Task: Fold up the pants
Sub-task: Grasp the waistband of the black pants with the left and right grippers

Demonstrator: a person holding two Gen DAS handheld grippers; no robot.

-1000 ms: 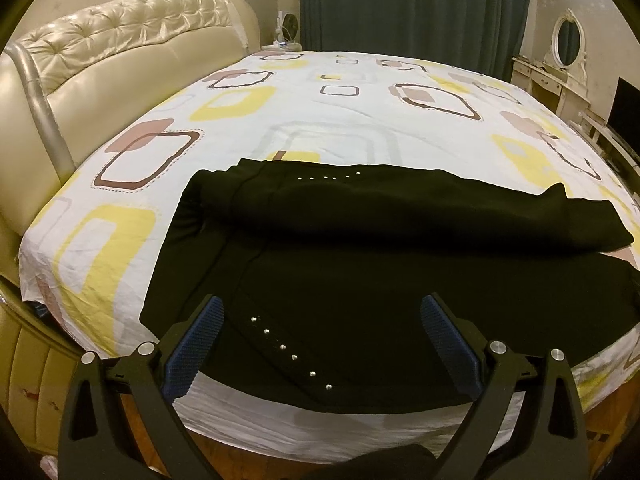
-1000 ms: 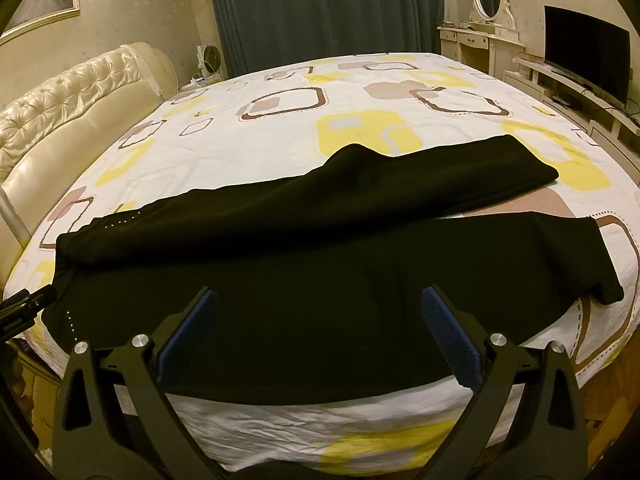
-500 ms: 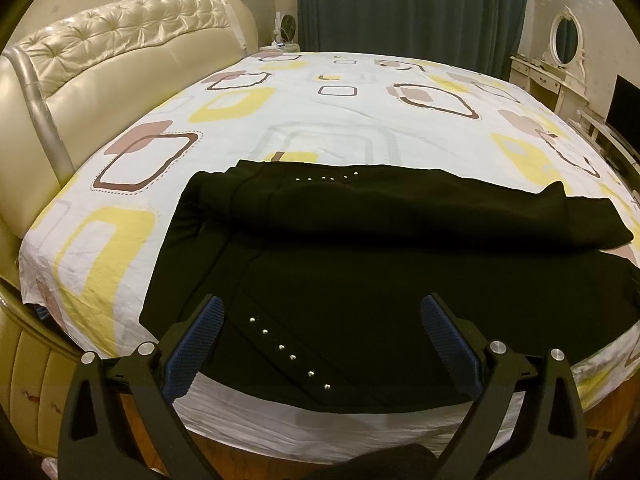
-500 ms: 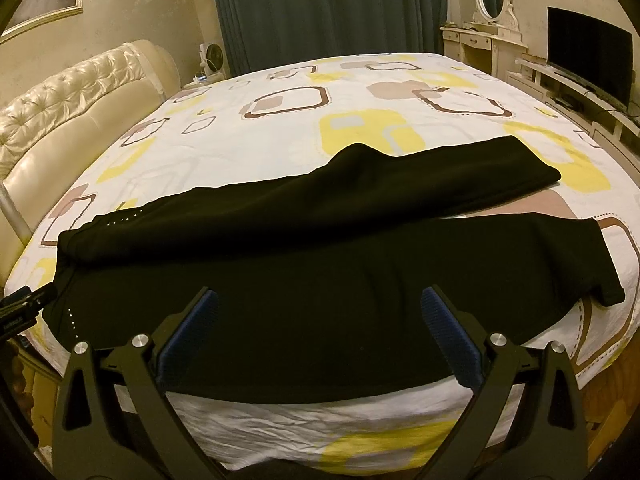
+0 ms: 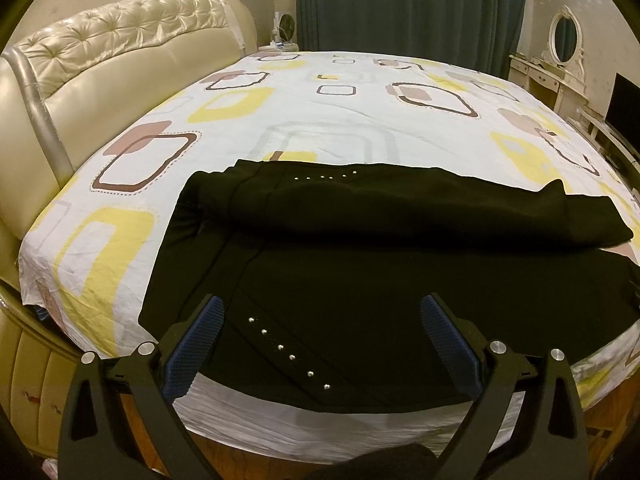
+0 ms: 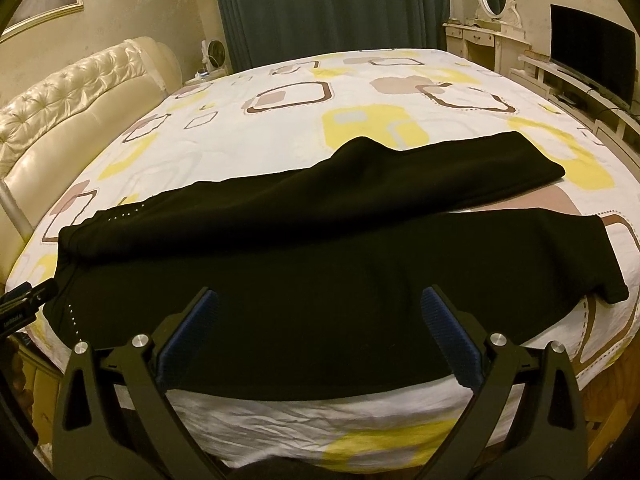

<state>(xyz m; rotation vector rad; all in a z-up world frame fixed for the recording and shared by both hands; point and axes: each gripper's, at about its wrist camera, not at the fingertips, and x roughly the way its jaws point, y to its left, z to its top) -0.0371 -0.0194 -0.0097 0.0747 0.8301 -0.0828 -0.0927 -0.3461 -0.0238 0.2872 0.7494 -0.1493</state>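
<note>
Black pants (image 5: 360,264) lie spread across the near edge of the bed, waistband to the left, legs to the right. The far leg (image 6: 400,184) lies angled over the near one (image 6: 440,264). Rows of small silver studs (image 5: 288,356) mark the near hip. My left gripper (image 5: 320,320) is open and empty, above the waist end near the studs. My right gripper (image 6: 320,312) is open and empty, above the middle of the near leg. The near leg's cuff (image 6: 608,280) lies at the right.
The round bed (image 5: 340,92) has a white sheet with yellow and brown squares and a cream tufted headboard (image 5: 100,64) at the left. A dresser with an oval mirror (image 6: 496,12) and a TV (image 6: 592,52) stand at the right. Dark curtains (image 5: 400,4) hang behind.
Both grippers have shifted very slightly toward the pants. The pants have not moved and both grippers stay open.
</note>
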